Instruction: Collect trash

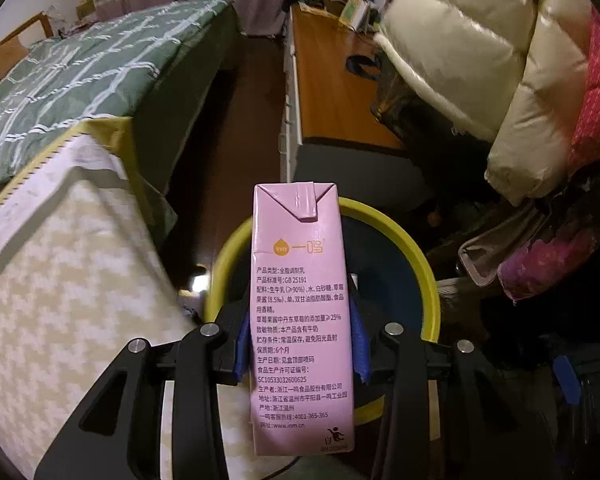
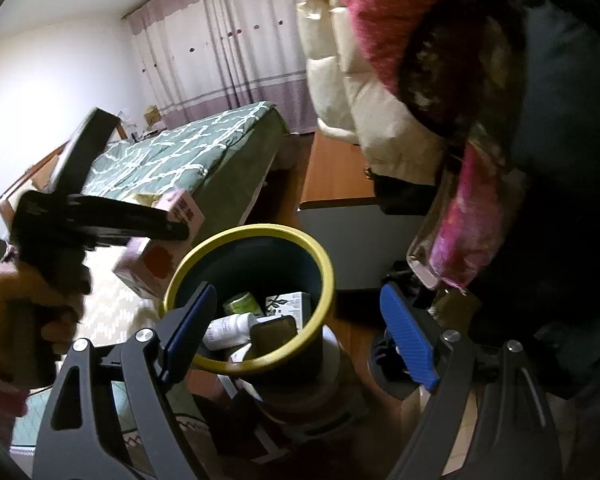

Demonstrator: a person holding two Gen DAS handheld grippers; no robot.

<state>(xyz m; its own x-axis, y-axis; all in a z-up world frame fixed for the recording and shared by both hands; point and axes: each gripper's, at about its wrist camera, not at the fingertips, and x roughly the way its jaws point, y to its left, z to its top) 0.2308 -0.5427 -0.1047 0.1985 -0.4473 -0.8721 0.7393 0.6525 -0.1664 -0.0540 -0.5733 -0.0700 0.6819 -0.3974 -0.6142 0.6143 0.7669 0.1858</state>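
Observation:
My left gripper (image 1: 300, 340) is shut on a pink milk carton (image 1: 301, 320) and holds it upright in front of the yellow-rimmed trash bin (image 1: 423, 264). In the right wrist view the carton (image 2: 156, 264) hangs in the left gripper (image 2: 168, 232) just left of the bin's rim (image 2: 323, 272). The bin holds several items: a white bottle (image 2: 228, 330), a green can (image 2: 242, 303), a small box (image 2: 286, 304). My right gripper (image 2: 300, 328) is open and empty, its blue pads (image 2: 407, 336) spread above the near side of the bin.
A bed with a green quilt (image 1: 68, 80) lies to the left, a cream patterned cushion (image 1: 68, 280) near it. A wooden desk (image 1: 331, 92) stands behind the bin. Puffy coats and clothes (image 1: 499, 80) hang on the right. The floor is dark wood.

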